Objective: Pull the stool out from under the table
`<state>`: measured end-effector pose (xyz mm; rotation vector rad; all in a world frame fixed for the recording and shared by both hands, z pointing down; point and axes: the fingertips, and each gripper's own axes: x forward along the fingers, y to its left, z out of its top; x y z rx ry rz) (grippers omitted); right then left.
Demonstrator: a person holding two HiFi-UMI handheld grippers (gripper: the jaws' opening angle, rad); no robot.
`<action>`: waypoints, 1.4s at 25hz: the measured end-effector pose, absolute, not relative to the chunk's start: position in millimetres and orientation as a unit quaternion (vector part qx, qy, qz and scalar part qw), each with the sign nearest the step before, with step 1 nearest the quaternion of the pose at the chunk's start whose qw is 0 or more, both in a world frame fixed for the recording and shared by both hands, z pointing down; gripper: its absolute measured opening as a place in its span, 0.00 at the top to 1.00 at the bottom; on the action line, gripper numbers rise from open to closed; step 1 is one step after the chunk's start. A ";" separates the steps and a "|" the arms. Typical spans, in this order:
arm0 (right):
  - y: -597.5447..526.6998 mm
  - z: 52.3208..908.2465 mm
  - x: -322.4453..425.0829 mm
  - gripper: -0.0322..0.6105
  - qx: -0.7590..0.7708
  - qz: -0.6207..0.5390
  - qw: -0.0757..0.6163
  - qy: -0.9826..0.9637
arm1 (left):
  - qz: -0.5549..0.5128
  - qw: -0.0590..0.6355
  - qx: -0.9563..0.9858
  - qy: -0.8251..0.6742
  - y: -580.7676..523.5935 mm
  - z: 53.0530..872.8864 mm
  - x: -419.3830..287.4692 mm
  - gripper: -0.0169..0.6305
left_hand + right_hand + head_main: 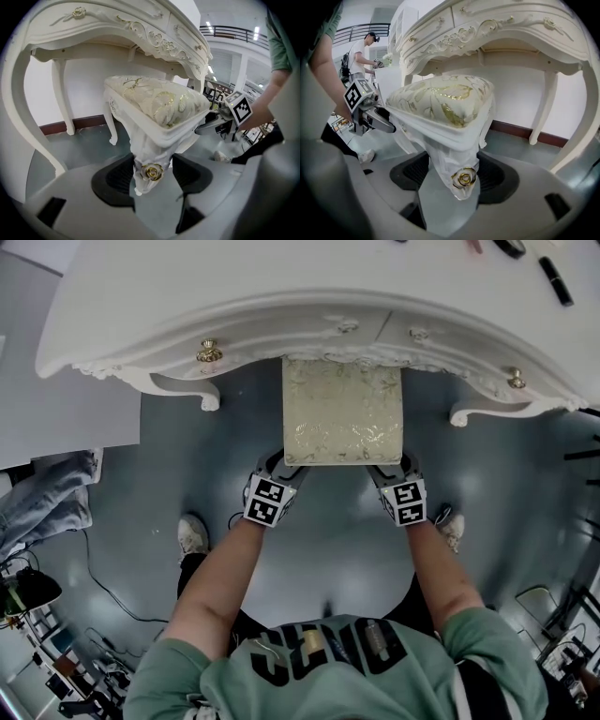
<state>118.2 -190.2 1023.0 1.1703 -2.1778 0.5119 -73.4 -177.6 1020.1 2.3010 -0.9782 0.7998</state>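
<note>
A cream stool (342, 409) with a gold-patterned cushion stands half under the white carved table (187, 296), its front edge out toward me. My left gripper (279, 470) is at the stool's front left corner, my right gripper (394, 472) at the front right. In the left gripper view the jaws (152, 176) close on the stool's carved leg (149, 157), at a gold rose. The right gripper view shows the same: the right gripper (453, 176) holds the other front leg (454, 157) under the cushion (440, 101).
Curved table legs (202, 395) (464, 413) flank the stool on both sides. My shoes (192, 535) (450, 526) rest on the grey floor behind the grippers. Folded cloth (47, 498) and cables lie at left. A person (361, 47) stands far off.
</note>
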 end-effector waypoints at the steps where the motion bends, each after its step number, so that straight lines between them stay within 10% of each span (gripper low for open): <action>1: -184.3 1023.2 118.1 0.46 0.442 0.193 0.303 -0.822 | 0.294 0.256 0.848 -0.360 -171.9 1020.0 -73.5 0.56; 35: -24.3 1031.0 102.7 0.46 0.424 0.234 0.363 -0.796 | 0.357 0.293 0.828 -0.318 -11.5 1033.2 -90.8 0.56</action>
